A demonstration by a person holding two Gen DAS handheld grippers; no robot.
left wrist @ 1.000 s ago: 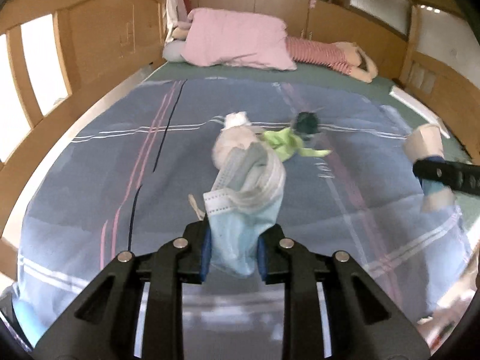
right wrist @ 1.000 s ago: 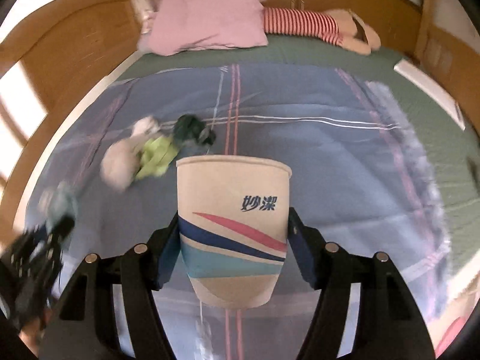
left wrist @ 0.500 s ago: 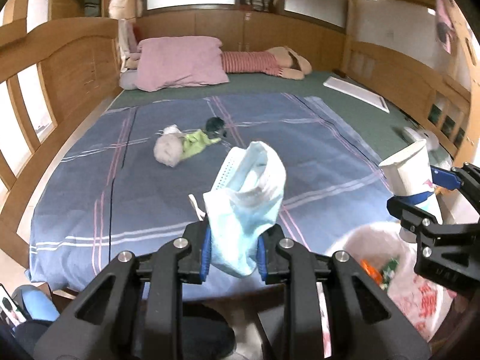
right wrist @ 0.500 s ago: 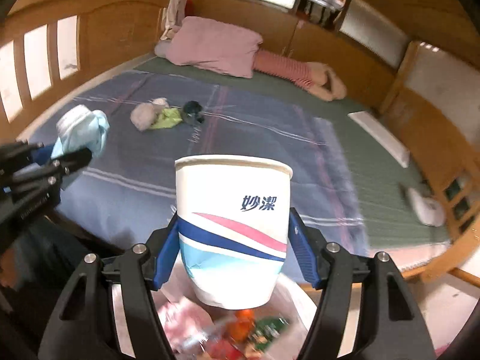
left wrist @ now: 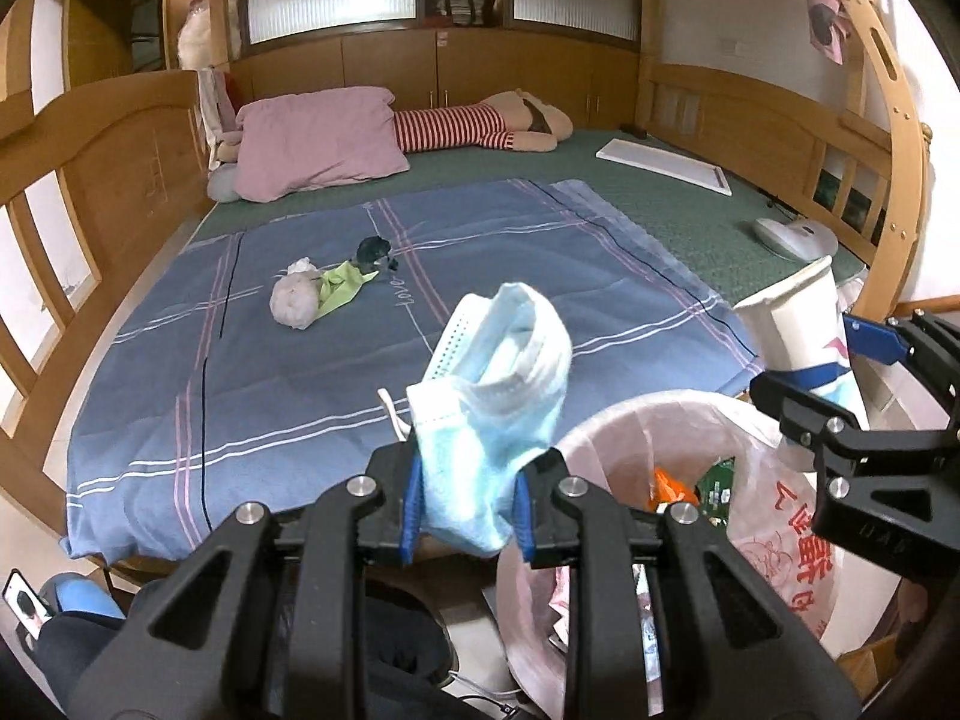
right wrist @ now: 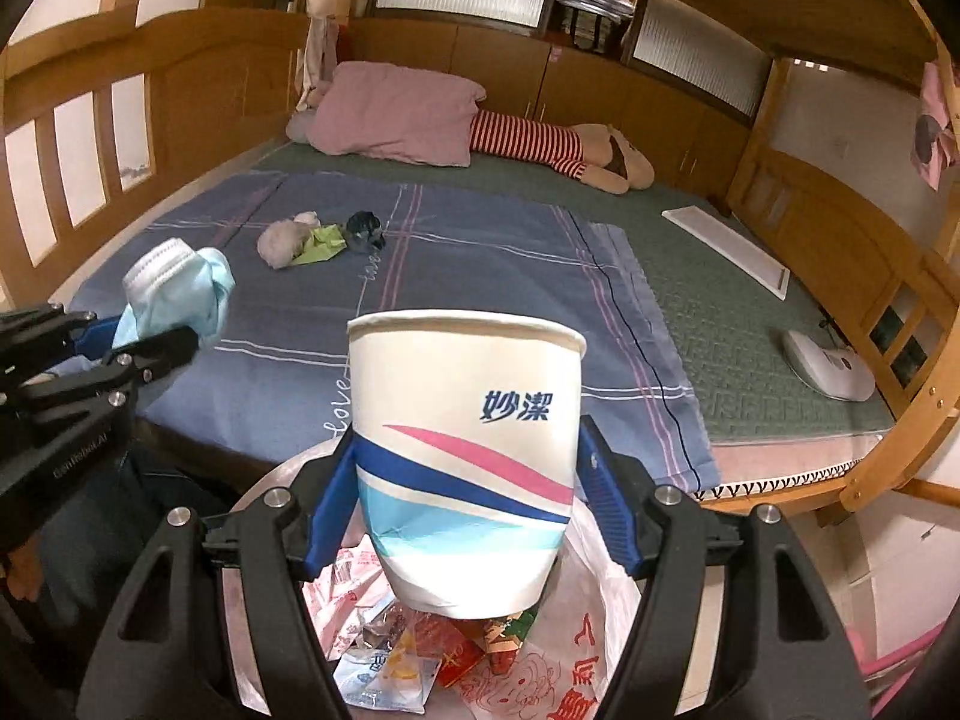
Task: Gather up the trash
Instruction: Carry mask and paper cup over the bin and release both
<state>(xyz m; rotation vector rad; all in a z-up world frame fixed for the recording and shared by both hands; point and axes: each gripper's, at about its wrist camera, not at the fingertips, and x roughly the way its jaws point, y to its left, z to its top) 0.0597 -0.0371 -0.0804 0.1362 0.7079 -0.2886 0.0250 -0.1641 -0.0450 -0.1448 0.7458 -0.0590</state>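
Wooden bunk-bed room, blue plaid sheet (left wrist: 288, 408) spread over the green mattress, pink pillow (left wrist: 318, 144) far beyond both sets of jaws. Close below them, a bin lined with a pink printed bag (right wrist: 576, 648), wrappers already inside. Right gripper (right wrist: 465, 498) clamped on a paper cup (right wrist: 468, 450), blue pads pressing either side of the cup's lower half, rim up and tilted a little away, base hanging directly over the open bag. Left gripper (left wrist: 465, 504) pinched narrow on a crumpled light-blue face mask (left wrist: 498, 384), most of the mask standing up above the pads, a small tail drooping beneath; from that camera the bin (left wrist: 606, 426) sits just right of the jaws and slightly under them, not yet squarely below. Carry-to-bin step in hand, by the look of it, both loads at the drop point or nearly there. Next, probably: spread the right jaws so the cup falls straight in, then bring the mask a touch rightward over the opening before letting go, since soft fabric may cling to a pad or catch the rim. More to fetch afterward: a whitish wad (left wrist: 294, 303), a lime-green scrap (left wrist: 339, 288) touching it and a dark clump (left wrist: 372, 252) just past that, lying together on the sheet well ahead of the jaws.
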